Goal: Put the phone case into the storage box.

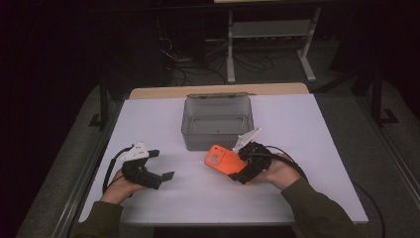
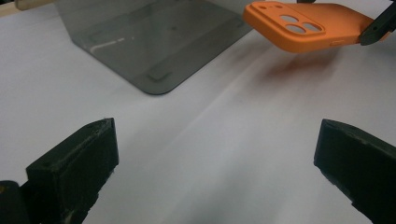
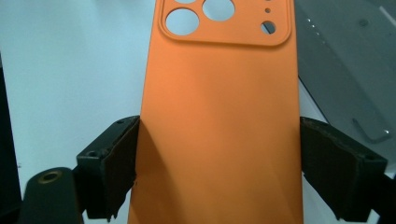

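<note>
Above the white table (image 1: 163, 203), the right tool (image 3: 217, 154) clamps an orange phone case (image 3: 219, 116).

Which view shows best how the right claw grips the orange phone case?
The right gripper view: the orange phone case sits between both pads, clamped on its long edges. The high view shows the right claw and the case small; the left gripper view shows its camera end above the table.

One orange phone case (image 1: 221, 159), with its camera cutouts showing. One grey see-through box (image 1: 217, 122), open at the top. One table (image 1: 307, 148) with a white top. Two tools: the left tool (image 1: 161, 164) and the right tool (image 1: 239, 171). Two hands, one per tool: the left hand (image 1: 120, 187) and the right hand (image 1: 281, 171). One white stand (image 1: 270, 29) stands behind the table.
</note>
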`<state>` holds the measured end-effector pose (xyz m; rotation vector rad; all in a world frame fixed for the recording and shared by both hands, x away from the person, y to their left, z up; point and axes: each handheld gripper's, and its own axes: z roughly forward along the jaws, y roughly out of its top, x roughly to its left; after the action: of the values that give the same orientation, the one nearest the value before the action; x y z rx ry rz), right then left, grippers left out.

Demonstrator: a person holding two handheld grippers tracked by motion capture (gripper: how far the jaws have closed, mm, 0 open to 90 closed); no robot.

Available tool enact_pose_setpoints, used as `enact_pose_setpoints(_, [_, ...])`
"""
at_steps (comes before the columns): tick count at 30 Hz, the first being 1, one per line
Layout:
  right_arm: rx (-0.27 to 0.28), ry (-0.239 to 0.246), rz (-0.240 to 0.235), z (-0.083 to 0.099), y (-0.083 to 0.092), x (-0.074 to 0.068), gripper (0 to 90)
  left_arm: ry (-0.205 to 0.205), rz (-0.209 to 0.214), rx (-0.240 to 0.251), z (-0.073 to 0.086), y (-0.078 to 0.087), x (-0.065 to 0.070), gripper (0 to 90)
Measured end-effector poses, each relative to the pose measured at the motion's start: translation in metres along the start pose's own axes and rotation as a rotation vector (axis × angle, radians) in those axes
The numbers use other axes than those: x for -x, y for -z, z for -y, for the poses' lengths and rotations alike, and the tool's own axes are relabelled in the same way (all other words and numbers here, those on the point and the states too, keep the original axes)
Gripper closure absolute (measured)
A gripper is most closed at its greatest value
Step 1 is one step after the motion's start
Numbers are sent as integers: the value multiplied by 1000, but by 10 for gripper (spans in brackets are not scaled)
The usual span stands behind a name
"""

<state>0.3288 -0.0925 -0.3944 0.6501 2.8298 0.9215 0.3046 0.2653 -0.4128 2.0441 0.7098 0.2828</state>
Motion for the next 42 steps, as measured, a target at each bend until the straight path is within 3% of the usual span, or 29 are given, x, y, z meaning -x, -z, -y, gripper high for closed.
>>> enact_pose_setpoints(8, [0, 0, -2, 0, 0, 0, 155, 5, 19, 19, -5, -8, 4, 0])
enact_pose_setpoints(26, [-4, -2, 4, 2, 2, 2, 156, -27, 67, 16, -16, -30, 21, 0])
enact_pose_setpoints(42, [-13, -1, 11, 3, 7, 5, 155, -59, 78, 27, -28, -48, 29, 0])
